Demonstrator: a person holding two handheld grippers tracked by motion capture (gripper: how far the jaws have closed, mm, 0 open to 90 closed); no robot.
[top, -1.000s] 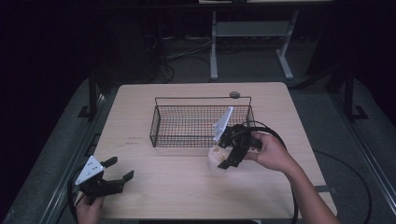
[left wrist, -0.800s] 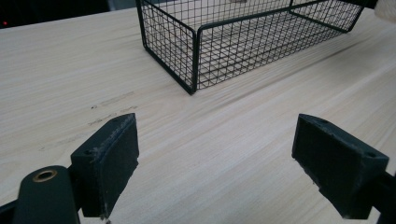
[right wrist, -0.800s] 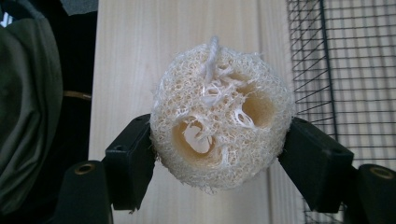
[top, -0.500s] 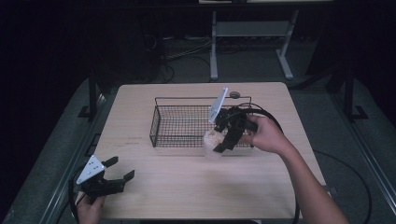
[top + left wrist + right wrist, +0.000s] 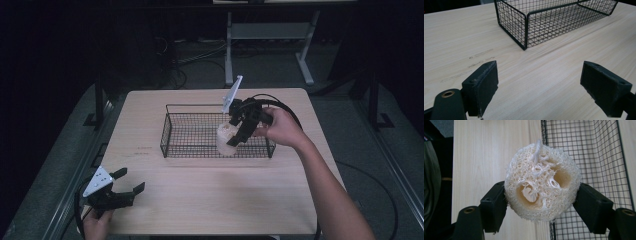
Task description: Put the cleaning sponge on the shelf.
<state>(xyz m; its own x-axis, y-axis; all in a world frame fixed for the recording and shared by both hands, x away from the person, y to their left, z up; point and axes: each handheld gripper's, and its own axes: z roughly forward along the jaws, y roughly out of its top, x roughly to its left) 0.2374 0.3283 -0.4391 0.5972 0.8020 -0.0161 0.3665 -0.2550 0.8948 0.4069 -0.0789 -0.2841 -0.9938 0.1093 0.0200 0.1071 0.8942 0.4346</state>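
Two black jaws of the right tool point(image 5: 541, 202) clamp a round, cream-coloured loofah sponge point(image 5: 542, 183) from either side, holding it in the air over the near wall of the black wire-mesh basket point(image 5: 190, 134) on the pale wooden tabletop point(image 5: 210, 200). At the tabletop's near left corner, the left tool point(image 5: 539, 87) hangs with its jaws spread wide, nothing between them.

The right claw point(image 5: 234, 136), clamped on the round cream loofah sponge point(image 5: 226, 140), rose from the light wooden desk point(image 5: 200, 200) beside the black wire basket point(image 5: 190, 145). It carried the sponge up and over the basket's near rim.
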